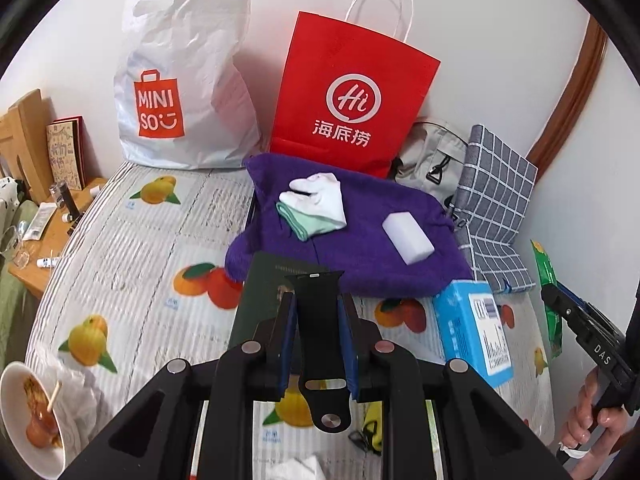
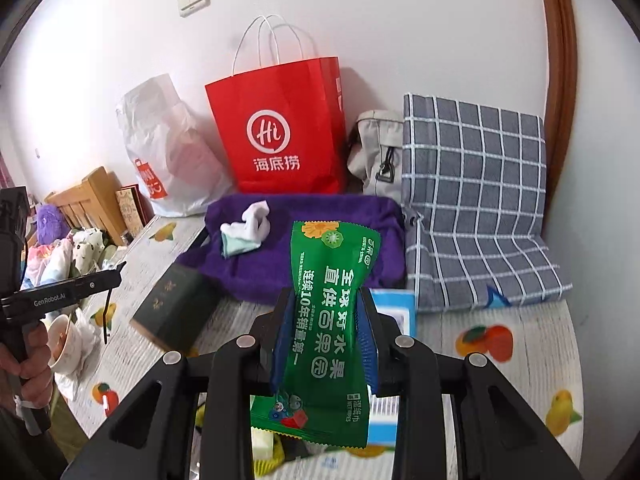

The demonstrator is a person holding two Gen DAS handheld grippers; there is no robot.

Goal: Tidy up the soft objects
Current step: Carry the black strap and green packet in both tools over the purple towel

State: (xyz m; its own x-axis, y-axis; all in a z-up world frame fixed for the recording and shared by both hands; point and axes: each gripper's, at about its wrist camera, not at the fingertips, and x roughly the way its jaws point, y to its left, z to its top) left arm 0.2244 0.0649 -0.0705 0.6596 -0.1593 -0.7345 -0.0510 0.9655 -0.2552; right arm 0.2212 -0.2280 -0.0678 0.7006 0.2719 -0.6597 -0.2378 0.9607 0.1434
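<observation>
Holding: both grippers loaded, raised above the table, likely en route to the soft pile.
Left gripper (image 1: pixel 316 334): jaws clamped on a black watch strap (image 1: pixel 320 344); strap hangs limp between the blue pads, buckle end dangling below, pinched mid-length so neither end drags.
Right gripper (image 2: pixel 326 334): jaws squeezing a green wet-wipes pack (image 2: pixel 328 320) at its waist; pack stands up past the fingers, sides creased in by the grip.
Purple towel (image 1: pixel 360 232): spread flat toward the back of the table, seems to serve as collection spot.
On towel: white sock (image 1: pixel 320 196) bunched over a mint cloth (image 1: pixel 306 220); white sponge block (image 1: pixel 408 236) apart to the right.
Beside towel: dark green box (image 2: pixel 172 308) at its front-left edge, blue box (image 1: pixel 472 332) front-right; rigid, probably left off for that reason.
Behind: red paper bag (image 1: pixel 352 92), white Miniso bag (image 1: pixel 184 80), grey checked cushion (image 2: pixel 476 200) against wall.
Next: judged placement of both items on towel.
</observation>
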